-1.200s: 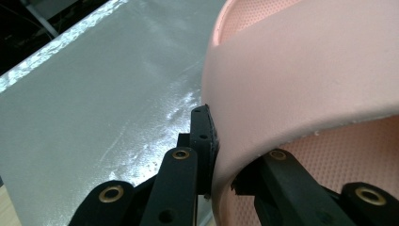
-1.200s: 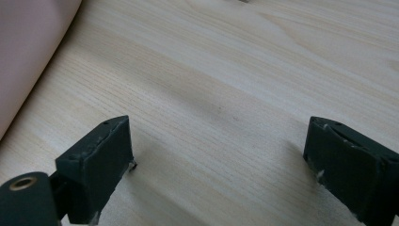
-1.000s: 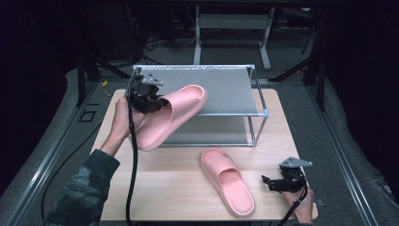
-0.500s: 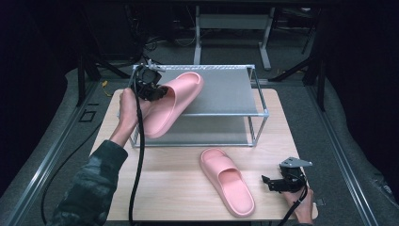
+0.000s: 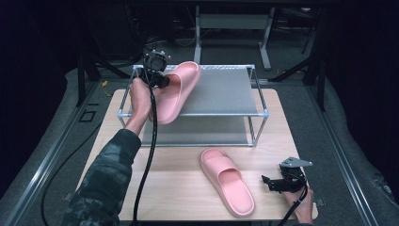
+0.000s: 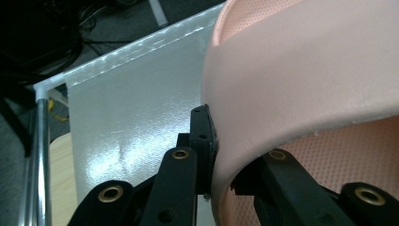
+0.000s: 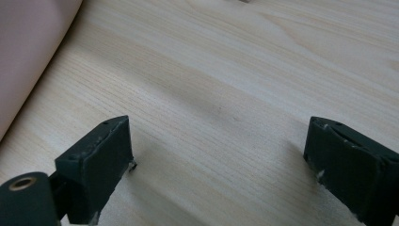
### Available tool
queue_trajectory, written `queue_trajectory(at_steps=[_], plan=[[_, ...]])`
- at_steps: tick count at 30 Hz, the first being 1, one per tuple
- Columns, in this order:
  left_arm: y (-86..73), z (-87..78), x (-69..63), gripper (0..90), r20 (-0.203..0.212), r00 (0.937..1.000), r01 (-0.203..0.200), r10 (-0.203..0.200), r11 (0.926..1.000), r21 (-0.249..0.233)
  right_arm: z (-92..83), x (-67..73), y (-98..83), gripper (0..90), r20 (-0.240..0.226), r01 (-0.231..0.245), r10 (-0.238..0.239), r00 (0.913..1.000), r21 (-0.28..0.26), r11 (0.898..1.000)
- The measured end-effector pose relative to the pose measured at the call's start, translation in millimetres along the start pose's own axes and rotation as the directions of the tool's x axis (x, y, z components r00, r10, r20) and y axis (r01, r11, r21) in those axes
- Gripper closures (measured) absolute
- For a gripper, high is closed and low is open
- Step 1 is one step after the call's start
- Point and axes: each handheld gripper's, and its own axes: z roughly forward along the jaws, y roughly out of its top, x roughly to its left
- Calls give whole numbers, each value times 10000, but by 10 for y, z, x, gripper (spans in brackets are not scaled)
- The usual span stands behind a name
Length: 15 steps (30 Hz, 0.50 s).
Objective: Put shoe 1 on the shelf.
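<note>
Left tool [image 5: 162, 81] pinches a pink, dimpled slipper [image 5: 176, 92] strap.

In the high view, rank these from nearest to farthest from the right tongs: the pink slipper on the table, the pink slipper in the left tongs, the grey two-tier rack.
1. Pink foam slipper lying on the wooden table, just left of the right tongs.
2. Grey metal-framed two-tier rack, behind, across the table's middle.
3. Pink foam slipper held in the left tongs, at the rack's far-left top.
</note>
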Motion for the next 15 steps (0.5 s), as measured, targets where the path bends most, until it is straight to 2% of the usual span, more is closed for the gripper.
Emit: queue_trajectory(at_steps=[6, 9, 11, 13, 15], plan=[[75, 134, 41, 824, -508, 9970, 592, -580, 9980, 217, 0, 1, 0, 76, -6, -13, 13, 10000, -6, 10000], [90, 248, 100, 824, -833, 9923, 965, -921, 9941, 504, -1, 1, 0, 77, -21, -13, 13, 10000, -6, 10000], [88, 306, 145, 824, -1115, 9864, 1280, -1204, 9898, 630, -4, 0, 1, 77, -32, 0, 0, 10000, 45, 10000], [82, 350, 183, 823, -1175, 9823, 1551, -1461, 9853, 718, -5, 0, 1, 76, -37, 1, -1, 10000, 46, 10000], [81, 374, 192, 822, -1244, 9807, 1610, -1511, 9842, 739, -4, 1, 1, 77, -42, -4, 4, 10000, 40, 10000]])
